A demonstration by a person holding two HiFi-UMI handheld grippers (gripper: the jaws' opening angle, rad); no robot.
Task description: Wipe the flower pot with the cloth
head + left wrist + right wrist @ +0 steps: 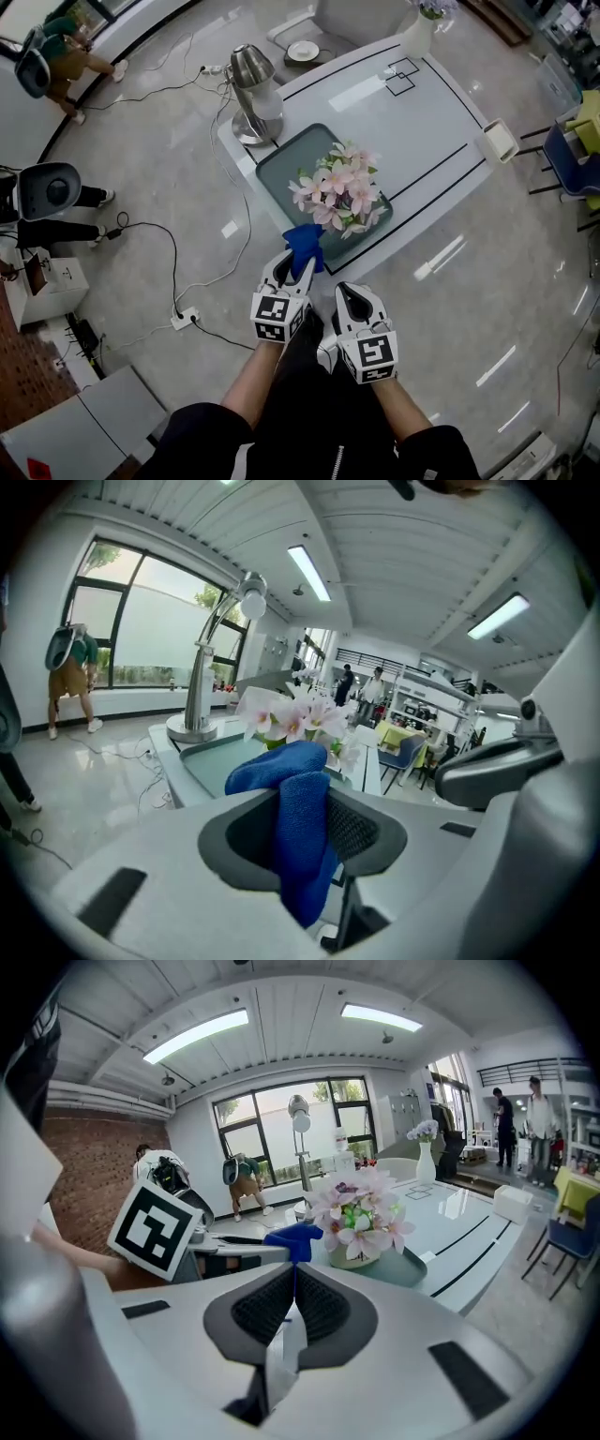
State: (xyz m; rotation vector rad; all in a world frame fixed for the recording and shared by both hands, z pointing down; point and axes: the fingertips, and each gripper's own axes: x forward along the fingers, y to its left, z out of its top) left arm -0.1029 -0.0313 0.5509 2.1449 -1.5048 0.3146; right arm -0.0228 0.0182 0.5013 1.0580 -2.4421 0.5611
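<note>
A pot of pink flowers (339,192) stands on a grey-green tray (286,157) at the white table's near corner; the pot (353,1258) itself shows only in the right gripper view, under the blooms. My left gripper (293,266) is shut on a blue cloth (305,245), held just short of the table edge below the flowers. The blue cloth (298,832) hangs folded between the jaws in the left gripper view. My right gripper (343,295) sits beside it, lower right, shut with nothing in it.
A chrome lamp (249,92) stands on the floor by the table's left corner. A white vase (419,30), a saucer (303,51) and a small white box (498,141) sit on the table's far parts. Cables and a power strip (184,318) lie on the floor left.
</note>
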